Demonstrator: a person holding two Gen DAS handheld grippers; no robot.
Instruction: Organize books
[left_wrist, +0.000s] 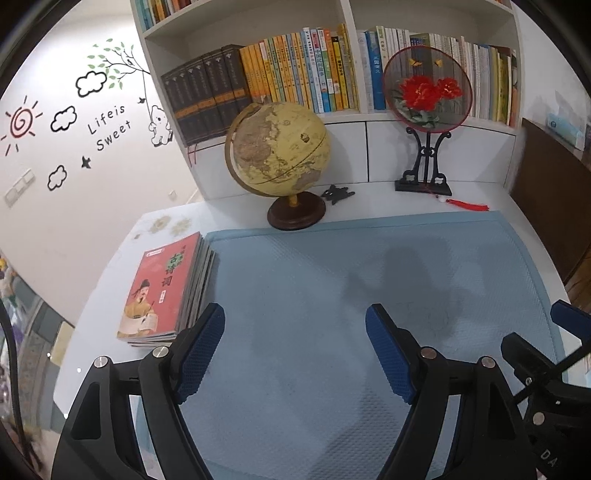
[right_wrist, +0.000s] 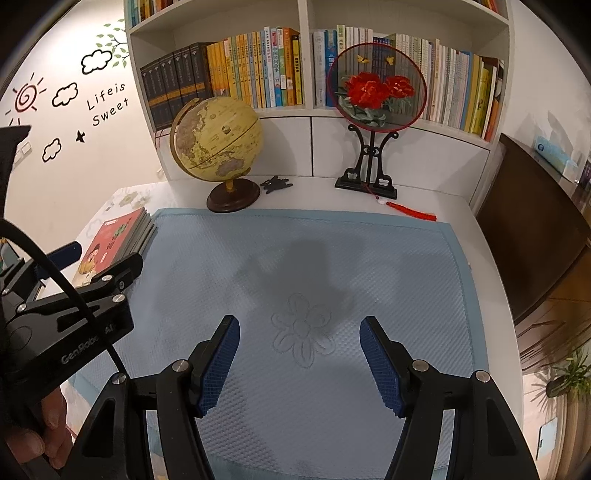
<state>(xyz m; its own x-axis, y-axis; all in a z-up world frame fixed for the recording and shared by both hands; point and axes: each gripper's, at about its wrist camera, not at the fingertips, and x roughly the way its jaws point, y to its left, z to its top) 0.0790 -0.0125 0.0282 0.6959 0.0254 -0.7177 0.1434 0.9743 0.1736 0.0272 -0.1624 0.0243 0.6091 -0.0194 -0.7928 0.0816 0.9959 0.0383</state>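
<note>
A stack of thin books (left_wrist: 168, 291) with a red cover on top lies on the white desk, just left of the blue mat (left_wrist: 332, 295). My left gripper (left_wrist: 295, 317) hovers open over the mat, its left finger close to the stack's near right corner, nothing between the pads. In the right wrist view the same stack (right_wrist: 118, 240) sits at the far left, partly hidden by the left gripper's body (right_wrist: 74, 317). My right gripper (right_wrist: 299, 328) is open above a flower pattern in the mat (right_wrist: 406, 277), holding nothing.
A globe (left_wrist: 277, 147) stands at the mat's far edge, with a small black ornament (left_wrist: 338, 194) beside it. A round fan with red flowers on a black stand (left_wrist: 428, 92) is further right. Shelves behind hold rows of upright books (left_wrist: 295, 70). A dark wooden cabinet (left_wrist: 554, 206) borders the right.
</note>
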